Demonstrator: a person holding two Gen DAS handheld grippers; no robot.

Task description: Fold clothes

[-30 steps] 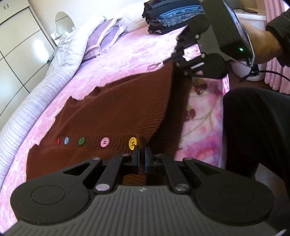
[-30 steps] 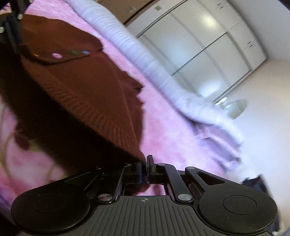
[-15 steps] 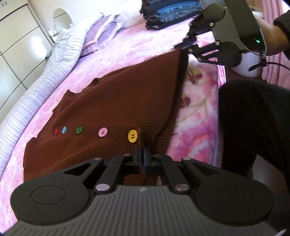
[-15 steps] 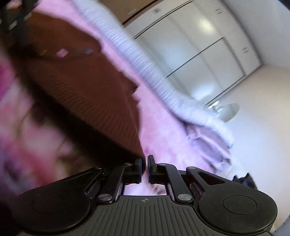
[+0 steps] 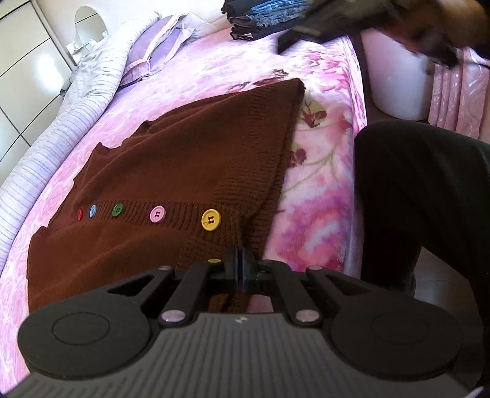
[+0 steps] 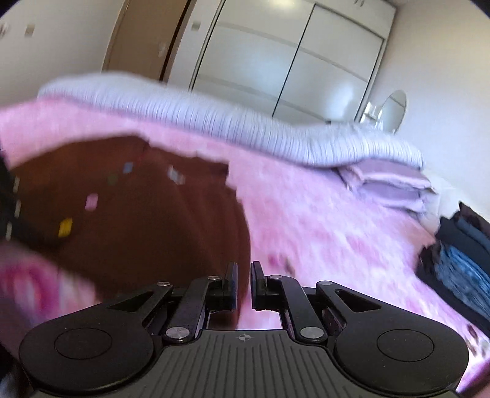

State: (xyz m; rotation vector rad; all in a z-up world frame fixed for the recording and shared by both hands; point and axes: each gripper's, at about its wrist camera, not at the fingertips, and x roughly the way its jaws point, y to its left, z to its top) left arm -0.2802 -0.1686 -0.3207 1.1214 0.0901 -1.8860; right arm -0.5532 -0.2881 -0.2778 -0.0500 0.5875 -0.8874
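The brown cardigan (image 5: 171, 171) lies spread on the pink bed (image 5: 214, 61), its row of coloured buttons (image 5: 157, 214) running along the garment's long axis, away from the left gripper (image 5: 238, 260) toward the far end. That gripper sits at the near hem, jaws closed on the knit edge just below the yellow button (image 5: 211, 219). The right gripper (image 6: 243, 275) is off the cloth — its jaws are opening with nothing between them, the cardigan lying forward and to their left in the right wrist view. So the left hand is the nearer one and the only one holding fabric; any next fold would likely turn on that hem. Beyond the garment, a lilac quilt (image 5: 61, 101) is bunched along the bed's far side, a stack of dark folded clothes (image 5: 260, 15) rests near the bed's head, and white wardrobe doors (image 6: 291, 55) line the wall.
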